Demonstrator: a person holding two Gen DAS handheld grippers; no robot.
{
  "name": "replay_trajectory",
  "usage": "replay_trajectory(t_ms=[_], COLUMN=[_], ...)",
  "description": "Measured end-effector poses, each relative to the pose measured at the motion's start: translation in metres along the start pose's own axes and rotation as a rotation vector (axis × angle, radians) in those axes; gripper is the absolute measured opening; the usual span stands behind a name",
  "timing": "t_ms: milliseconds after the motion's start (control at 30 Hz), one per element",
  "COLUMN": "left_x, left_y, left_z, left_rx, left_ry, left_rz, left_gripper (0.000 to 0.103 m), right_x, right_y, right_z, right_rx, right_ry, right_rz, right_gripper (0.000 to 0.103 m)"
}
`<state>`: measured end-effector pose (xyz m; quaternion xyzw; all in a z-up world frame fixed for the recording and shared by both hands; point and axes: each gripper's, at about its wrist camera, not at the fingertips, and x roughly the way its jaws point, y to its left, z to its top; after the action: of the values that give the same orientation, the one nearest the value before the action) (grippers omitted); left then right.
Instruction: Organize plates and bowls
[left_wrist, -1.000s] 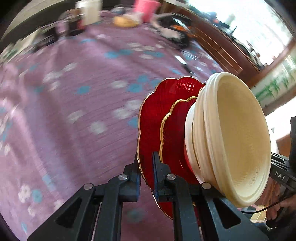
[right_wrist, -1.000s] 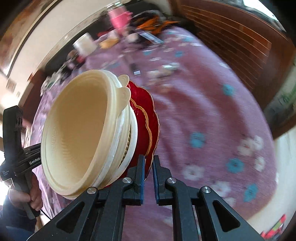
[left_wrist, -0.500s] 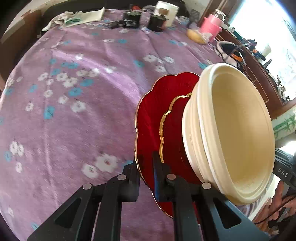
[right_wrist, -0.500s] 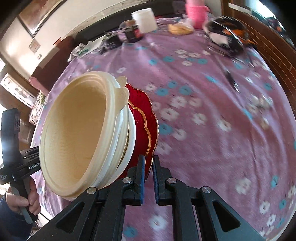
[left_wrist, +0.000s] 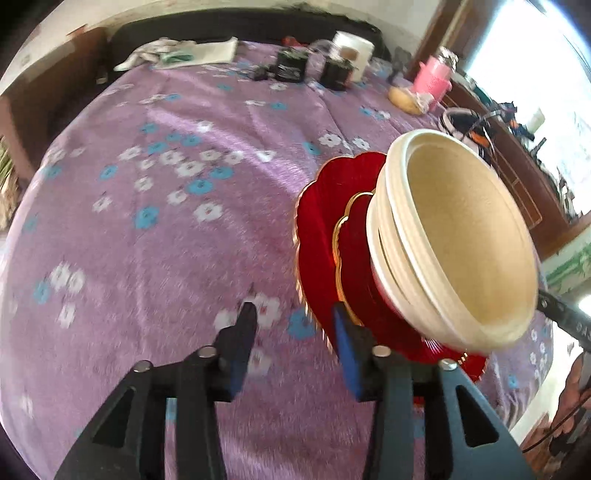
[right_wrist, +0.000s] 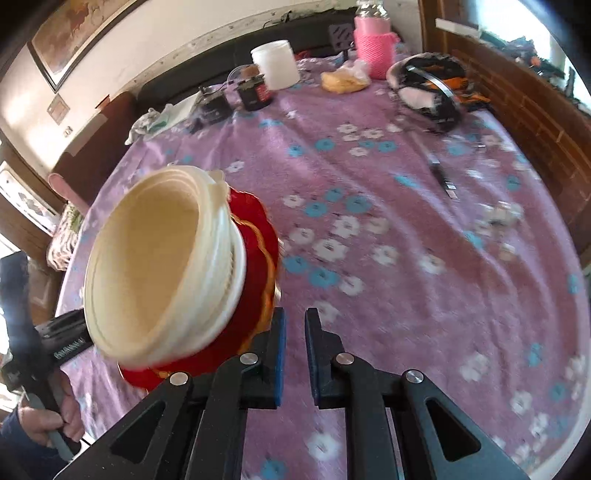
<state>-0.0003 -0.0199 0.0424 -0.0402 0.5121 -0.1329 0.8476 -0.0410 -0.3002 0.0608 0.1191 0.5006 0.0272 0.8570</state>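
Note:
A stack of cream bowls (left_wrist: 458, 236) on two red gold-rimmed plates (left_wrist: 321, 236) rests on the purple flowered cloth (left_wrist: 155, 229). It also shows in the right wrist view, with the bowls (right_wrist: 155, 273) above the plates (right_wrist: 258, 266). My left gripper (left_wrist: 291, 325) is open, its right finger beside the plates' left rim and its left finger clear of them. My right gripper (right_wrist: 294, 328) is open a little, its fingers just right of the plates' rim and holding nothing.
At the far edge stand a white tub (right_wrist: 275, 62), dark jars (right_wrist: 255, 92), a pink-sleeved bottle (right_wrist: 375, 44), a bun in a bag (right_wrist: 343, 79) and a round black-and-white item (right_wrist: 424, 92). A small knife-like tool (right_wrist: 441, 175) lies on the right.
Both grippers have opened and let go of the large red plate's rim. The stack has come down onto the cloth and both grippers have drawn back slightly.

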Motion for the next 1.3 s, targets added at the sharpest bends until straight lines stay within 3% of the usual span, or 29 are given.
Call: replay_trajectory(t_ms=[167,267,333,367,400,467,500,533,567,700,900,1000,1200,1300], left_x=[-0.035,-0.053,-0.067,-0.072,-0.078,-0.083,-0.083,-0.081,-0.079,-0.084,-0.096,-0.099,-0.119,-0.138], left_y=[-0.023,-0.058,-0.081,-0.091,-0.103,-0.115,-0.119,-0.122,-0.124,-0.124,-0.104,-0.093,-0.094,-0.103], left_z=[-0.036,-0.047,-0.052,-0.055,-0.060,-0.071,-0.074,-0.076,-0.079,-0.093,-0.085,-0.075,-0.057,-0.051], left_rx=[0.002,0.095,0.163,0.186,0.207,0.219,0.223,0.229,0.233,0.216,0.116,0.100,0.156,0.215], left_ry=[-0.097,-0.155,-0.210,-0.230,-0.250,-0.260,-0.243,-0.218,-0.192,-0.171,-0.169,-0.179,-0.213,-0.268], left_rz=[0.056,0.090,0.112,0.117,0.128,0.146,0.165,0.184,0.206,0.302,0.259,0.313,0.343,0.372], left_gripper=[0.050,0.054,0.068,0.084,0.090,0.091,0.091,0.091,0.091,0.097,0.101,0.101,0.101,0.101], right_x=[-0.028,-0.038,-0.046,-0.050,-0.053,-0.057,-0.058,-0.057,-0.056,-0.052,-0.055,-0.062,-0.067,-0.069], right_y=[0.005,0.012,0.016,0.017,0.018,0.019,0.020,0.021,0.022,0.027,0.034,0.031,0.027,0.028], right_z=[-0.028,-0.038,-0.040,-0.040,-0.041,-0.044,-0.046,-0.048,-0.050,-0.057,-0.061,-0.057,-0.048,-0.045], right_rx=[-0.090,-0.188,-0.257,-0.279,-0.297,-0.333,-0.357,-0.374,-0.388,-0.425,-0.454,-0.435,-0.380,-0.377], right_ry=[-0.039,-0.059,-0.098,-0.118,-0.134,-0.155,-0.160,-0.161,-0.162,-0.140,-0.144,-0.182,-0.214,-0.225], right_rz=[0.013,0.064,0.081,0.093,0.107,0.140,0.157,0.163,0.170,0.196,0.192,0.181,0.146,0.135], right_gripper=[0.011,0.011,0.012,0.013,0.014,0.031,0.039,0.053,0.059,0.062,0.062,0.068,0.070,0.071])
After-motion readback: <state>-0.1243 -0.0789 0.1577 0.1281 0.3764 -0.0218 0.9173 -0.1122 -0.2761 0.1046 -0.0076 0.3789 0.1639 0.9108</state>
